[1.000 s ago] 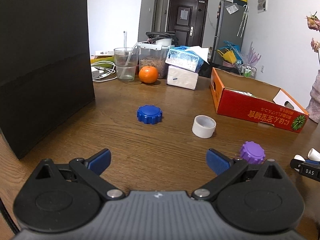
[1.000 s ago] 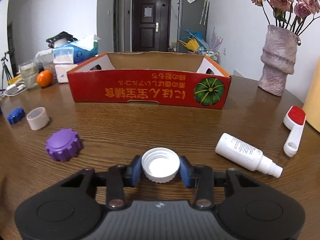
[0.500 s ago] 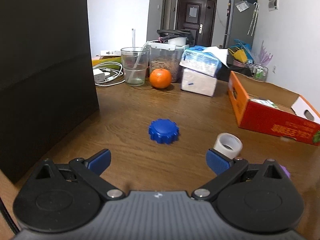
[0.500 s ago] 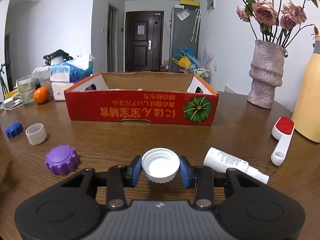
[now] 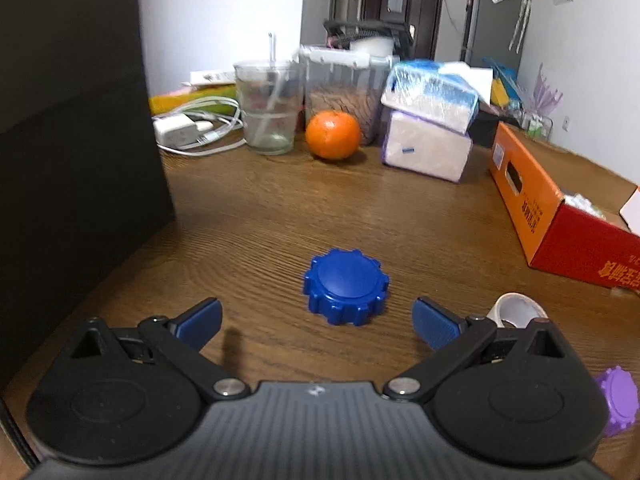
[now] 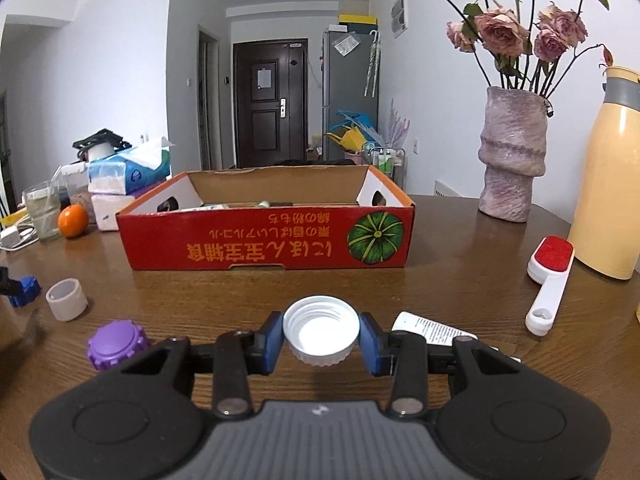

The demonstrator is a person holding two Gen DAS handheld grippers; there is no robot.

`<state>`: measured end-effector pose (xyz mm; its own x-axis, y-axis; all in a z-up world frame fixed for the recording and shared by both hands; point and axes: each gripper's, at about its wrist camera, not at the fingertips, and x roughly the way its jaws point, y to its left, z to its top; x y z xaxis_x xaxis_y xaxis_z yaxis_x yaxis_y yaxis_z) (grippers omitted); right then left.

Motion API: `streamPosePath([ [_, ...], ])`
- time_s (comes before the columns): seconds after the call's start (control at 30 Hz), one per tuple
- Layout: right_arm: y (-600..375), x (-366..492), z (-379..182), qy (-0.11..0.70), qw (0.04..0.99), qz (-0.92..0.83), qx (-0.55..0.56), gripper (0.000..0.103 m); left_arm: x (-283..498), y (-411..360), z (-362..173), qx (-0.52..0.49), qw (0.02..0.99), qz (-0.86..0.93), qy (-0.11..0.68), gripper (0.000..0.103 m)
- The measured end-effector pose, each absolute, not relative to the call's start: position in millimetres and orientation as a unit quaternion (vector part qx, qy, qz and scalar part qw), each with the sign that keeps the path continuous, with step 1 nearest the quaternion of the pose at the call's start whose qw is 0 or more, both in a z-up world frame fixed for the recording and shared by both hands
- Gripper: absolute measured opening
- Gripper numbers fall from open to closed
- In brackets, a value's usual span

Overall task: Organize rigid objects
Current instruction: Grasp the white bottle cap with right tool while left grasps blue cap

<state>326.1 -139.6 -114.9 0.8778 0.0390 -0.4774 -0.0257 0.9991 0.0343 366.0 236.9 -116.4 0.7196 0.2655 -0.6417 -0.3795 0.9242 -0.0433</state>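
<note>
A blue ridged cap (image 5: 346, 286) lies on the wooden table just beyond my left gripper (image 5: 318, 322), which is open with nothing between its fingers. My right gripper (image 6: 321, 337) is shut on a white screw cap (image 6: 321, 335), held mouth-up above the table. Ahead of it stands a red and orange cardboard box (image 6: 268, 242), open at the top, with a few items inside. A purple ridged cap (image 6: 116, 344) and a white tape roll (image 6: 66, 299) lie to the left. The blue cap (image 6: 25, 290) shows at the far left of the right wrist view.
A tall black box (image 5: 72, 152) blocks the left side. At the back stand a glass (image 5: 269, 108), an orange (image 5: 333, 135), tissue packs (image 5: 430, 120) and a charger cable (image 5: 188, 130). On the right are a vase (image 6: 512, 156), a yellow flask (image 6: 610, 176), a lint brush (image 6: 548, 284) and a white tube (image 6: 434, 328).
My left gripper has moved forward and left towards the blue cap, which now lies just ahead of its open fingers. My right gripper has tilted up a little, still holding the white cap.
</note>
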Motion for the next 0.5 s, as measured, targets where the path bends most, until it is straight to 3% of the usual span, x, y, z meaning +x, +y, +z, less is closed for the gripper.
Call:
streamPosePath([
  [0.33,-140.0,326.2,-115.1,0.245,0.969,0.01,0.015,0.039,398.4,239.6,-124.4,-0.081,0.92,0.159,0.349,0.103],
  [0.43,-138.9,327.0,-115.7,0.247,0.969,0.009,0.013,0.039,404.9,242.3,-124.9,-0.078,0.921,0.148,0.353,0.094],
  [0.5,-139.0,327.3,-116.2,0.248,0.969,0.009,0.012,0.039,407.1,239.6,-125.0,-0.061,0.923,0.146,0.352,0.082],
])
